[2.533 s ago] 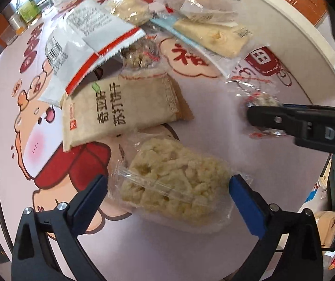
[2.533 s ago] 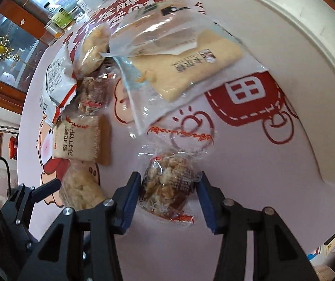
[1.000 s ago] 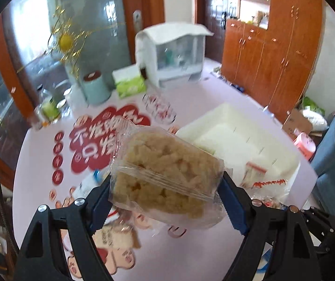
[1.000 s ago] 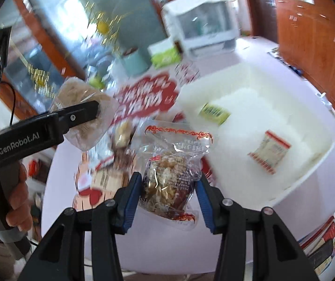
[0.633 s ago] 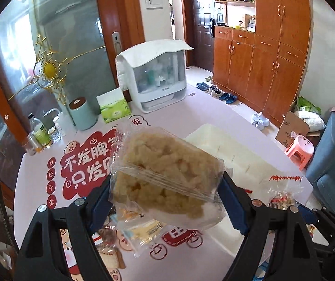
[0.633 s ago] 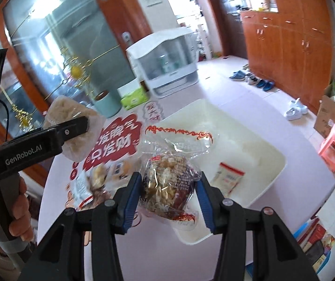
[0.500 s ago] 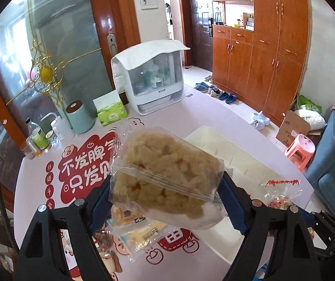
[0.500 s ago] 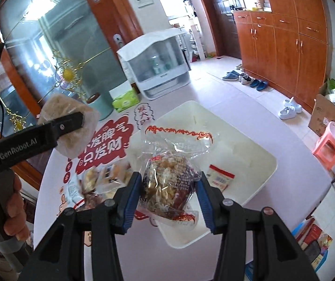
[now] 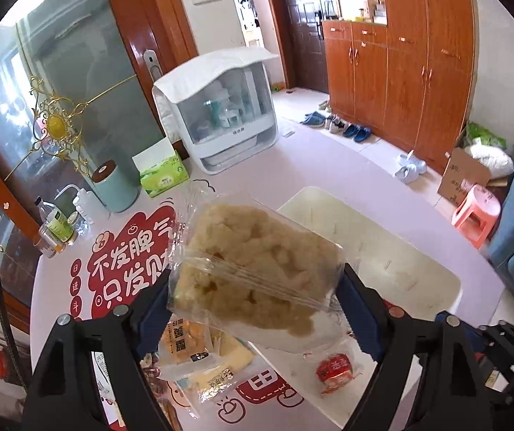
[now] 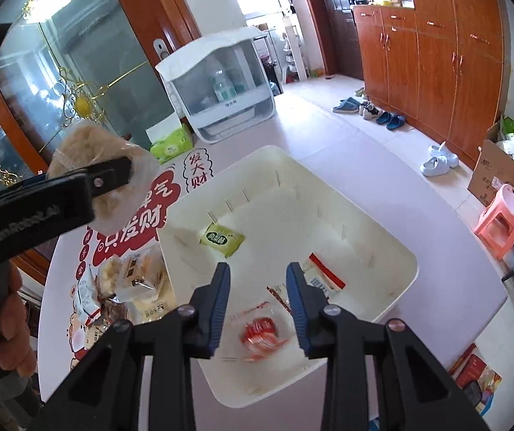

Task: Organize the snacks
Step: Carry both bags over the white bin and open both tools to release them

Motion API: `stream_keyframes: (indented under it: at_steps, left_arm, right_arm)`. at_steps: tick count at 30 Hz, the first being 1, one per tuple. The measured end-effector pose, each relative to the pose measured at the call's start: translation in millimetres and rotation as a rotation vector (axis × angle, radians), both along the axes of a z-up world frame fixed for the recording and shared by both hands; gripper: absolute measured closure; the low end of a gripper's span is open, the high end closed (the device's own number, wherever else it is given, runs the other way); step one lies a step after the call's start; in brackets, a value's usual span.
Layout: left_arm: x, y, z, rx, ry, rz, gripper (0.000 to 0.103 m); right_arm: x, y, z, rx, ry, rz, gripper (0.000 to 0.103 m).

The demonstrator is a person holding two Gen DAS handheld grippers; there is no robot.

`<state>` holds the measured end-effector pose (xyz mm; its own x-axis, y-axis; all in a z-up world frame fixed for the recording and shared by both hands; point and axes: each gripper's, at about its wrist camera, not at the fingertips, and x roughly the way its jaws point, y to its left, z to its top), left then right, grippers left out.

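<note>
**Rice cake up, bin down and to the right**

Our left gripper [image 9: 253, 309] is clamped on the puffed rice cake packet [image 9: 257, 273], fingers pressing the wrapper's two short ends, so its long axis runs across from finger to finger. We hold it in the air above the pink table [image 9: 56, 287], over the loose snack pile [image 9: 199, 355].

The white bin [image 10: 409, 251] lies forward and to the right of that packet, lower down; its near corner shows just past the wrapper in the left view. Our right gripper [image 10: 257, 298] hangs directly above the bin with its fingers apart and nothing between them. Below it lies a red-wrapped nut snack [image 10: 260, 332], with a green sachet [image 10: 221, 239] and a red-striped sachet [image 10: 323, 276] further in.

The right gripper is nearer the bin, but the left carries the load, so we judge the coming move to be a rightward, downward carry.
</note>
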<state>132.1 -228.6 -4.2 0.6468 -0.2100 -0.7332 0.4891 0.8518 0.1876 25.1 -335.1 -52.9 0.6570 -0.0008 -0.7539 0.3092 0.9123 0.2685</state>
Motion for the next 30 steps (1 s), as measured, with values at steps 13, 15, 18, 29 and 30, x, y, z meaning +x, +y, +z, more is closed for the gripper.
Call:
stream_keyframes:
  at_steps: [13,15,18,29,30]
  left_arm:
    - [18,-18,-46,0.132,0.039,0.017,0.004]
    - [19,-17,-47,0.130,0.044,0.022,0.004]
    - [20,-14,-48,0.129,0.046,0.031,0.004]
    - [8,1,-46,0.114,0.043,0.046,0.004]
    - [6,2,-46,0.114,0.043,0.045,0.004]
  right_arm:
    - [7,-18,-31,0.027,0.102,-0.046,0.065]
    - [7,-19,-33,0.034,0.105,-0.048,0.065]
    - [6,-20,-34,0.040,0.106,-0.049,0.065]
    - [3,-10,-32,0.046,0.100,-0.035,0.064]
    - [3,-9,-32,0.046,0.100,-0.034,0.064]
